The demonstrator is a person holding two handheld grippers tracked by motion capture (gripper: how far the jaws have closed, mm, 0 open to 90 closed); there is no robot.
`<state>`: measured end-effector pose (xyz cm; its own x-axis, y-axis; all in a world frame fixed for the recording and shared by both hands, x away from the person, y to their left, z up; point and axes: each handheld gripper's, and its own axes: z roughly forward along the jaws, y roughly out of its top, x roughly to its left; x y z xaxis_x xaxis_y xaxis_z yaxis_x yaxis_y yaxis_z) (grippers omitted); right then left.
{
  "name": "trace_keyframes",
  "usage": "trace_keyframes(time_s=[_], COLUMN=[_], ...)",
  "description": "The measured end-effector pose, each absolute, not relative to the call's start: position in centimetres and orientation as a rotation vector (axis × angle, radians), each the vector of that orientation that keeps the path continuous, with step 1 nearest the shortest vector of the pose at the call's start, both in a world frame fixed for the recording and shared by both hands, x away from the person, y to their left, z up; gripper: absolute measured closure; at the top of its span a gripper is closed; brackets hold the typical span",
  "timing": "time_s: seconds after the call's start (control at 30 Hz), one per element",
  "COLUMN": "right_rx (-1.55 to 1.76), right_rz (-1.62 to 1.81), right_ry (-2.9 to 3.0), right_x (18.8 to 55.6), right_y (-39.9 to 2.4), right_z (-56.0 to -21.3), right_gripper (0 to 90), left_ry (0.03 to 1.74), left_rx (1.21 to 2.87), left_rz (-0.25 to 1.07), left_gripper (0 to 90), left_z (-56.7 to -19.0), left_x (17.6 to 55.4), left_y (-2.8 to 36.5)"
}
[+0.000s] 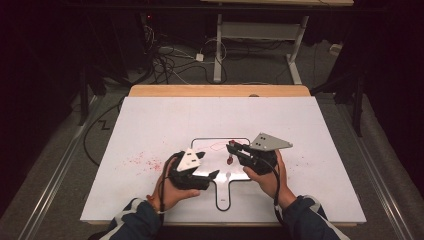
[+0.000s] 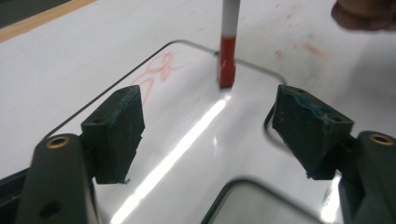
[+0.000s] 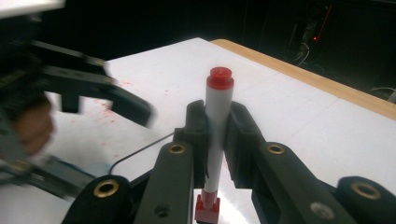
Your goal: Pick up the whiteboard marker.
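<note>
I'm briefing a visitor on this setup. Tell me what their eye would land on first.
First, the red-and-white marker pen standing upright, clamped in the right gripper, its red cap resting on the small glossy whiteboard near the table's front. Next, the red scribble on that board, and the left gripper facing it with jaws open.

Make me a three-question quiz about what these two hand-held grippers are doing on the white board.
1. True or false: the right gripper is clamped on the marker.
2. The left gripper is: A) open with nothing between its pads, B) shut on the marker, C) holding a cloth.
3. What colour are the scribbles on the board?

Key: 1 true; 2 A; 3 red.
</note>
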<state>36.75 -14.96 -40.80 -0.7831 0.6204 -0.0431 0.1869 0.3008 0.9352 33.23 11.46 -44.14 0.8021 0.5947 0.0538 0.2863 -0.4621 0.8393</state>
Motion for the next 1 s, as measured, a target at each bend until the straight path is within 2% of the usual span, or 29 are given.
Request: trace_keyframes(time_s=[0.23, 0.53, 0.8, 1.0], right_rx=[0.722, 0.807, 0.859, 0.888], right_rz=[1.419, 1.327, 1.294, 1.304], right_ry=[2.163, 2.122, 2.097, 2.064], right_x=[39.2, 41.4, 41.9, 41.9], right_y=[-14.1, -15.1, -16.0, -16.5], right_z=[-41.2, -42.1, -42.9, -43.7], right_gripper=[81.5, 81.5, 81.5, 81.6], left_ry=[0.691, 0.773, 0.834, 0.804], left_rx=[2.088, 2.083, 2.024, 2.072], left_rz=[0.604, 0.659, 0.676, 0.669], left_gripper=[17.7, 17.8, 19.1, 19.7], left_z=[-44.9, -45.7, -45.9, -46.4], left_x=[31.9, 30.7, 29.9, 29.9], left_y=[17.2, 21.8, 23.4, 22.7])
